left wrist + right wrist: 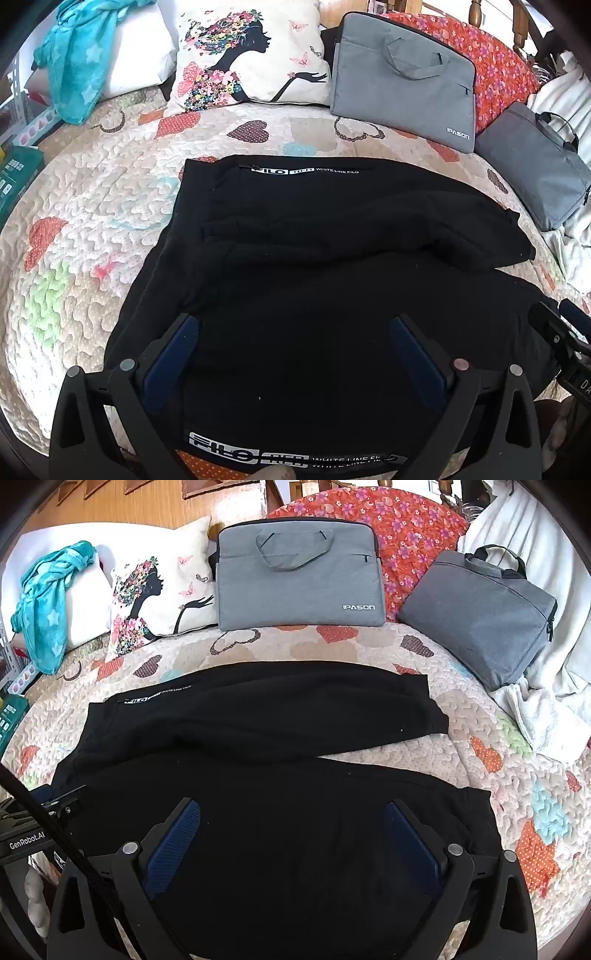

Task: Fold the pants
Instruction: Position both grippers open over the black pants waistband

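Black pants (295, 236) lie spread flat on a quilted bedspread (92, 229), waistband to the left and both legs running right; white lettering marks the far and near pockets. In the right wrist view the pants (258, 720) show their two legs apart, with cuffs at the right. My left gripper (295, 328) hovers open over the near waist part, nothing between its blue pads. My right gripper (291, 812) hangs open over the near leg, empty too. The right gripper's body shows at the left wrist view's right edge.
Against the headboard lean a printed cushion (251, 55), a grey laptop bag (402, 74) and a second grey bag (535, 166). A teal cloth (74, 62) drapes over a white pillow at the left. A white towel (535, 720) lies at the right.
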### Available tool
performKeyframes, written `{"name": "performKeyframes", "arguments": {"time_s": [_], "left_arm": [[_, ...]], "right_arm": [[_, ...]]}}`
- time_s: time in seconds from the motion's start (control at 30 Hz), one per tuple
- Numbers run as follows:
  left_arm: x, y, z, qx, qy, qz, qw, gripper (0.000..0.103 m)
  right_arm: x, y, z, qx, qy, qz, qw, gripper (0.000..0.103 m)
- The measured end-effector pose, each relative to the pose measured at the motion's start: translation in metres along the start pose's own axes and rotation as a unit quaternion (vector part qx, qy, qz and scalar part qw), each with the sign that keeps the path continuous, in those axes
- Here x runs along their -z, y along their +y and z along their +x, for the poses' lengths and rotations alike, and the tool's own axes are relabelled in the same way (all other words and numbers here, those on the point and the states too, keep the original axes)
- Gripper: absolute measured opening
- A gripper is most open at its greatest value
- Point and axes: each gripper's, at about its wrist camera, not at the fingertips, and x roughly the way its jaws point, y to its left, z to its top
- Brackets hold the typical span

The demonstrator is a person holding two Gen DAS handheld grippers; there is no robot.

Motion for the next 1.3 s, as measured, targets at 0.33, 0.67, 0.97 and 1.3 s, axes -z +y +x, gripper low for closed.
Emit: {"name": "performKeyframes", "arguments": {"time_s": [0.33,0.67,0.97,1.3], "left_arm": [[0.004,0.000,0.006,-0.007,0.004,0.003,1.0000,0.103],[0.009,0.002,0.008,-0.007,0.006,0.004,1.0000,0.103],[0.010,0.001,0.009,-0.008,0.009,0.005,0.9999,0.103],[0.011,0.002,0.014,-0.012,0.026,0.008,0.9996,0.103]], "right_arm": [[0.001,0.001,0.000,0.000,0.000,0.001,1.000,0.102],[0.001,0.001,0.000,-0.001,0.000,0.001,1.000,0.102],[0.001,0.001,0.001,-0.002,0.001,0.002,1.000,0.102],[0.001,0.001,0.001,-0.002,0.002,0.003,1.000,0.102]]}}
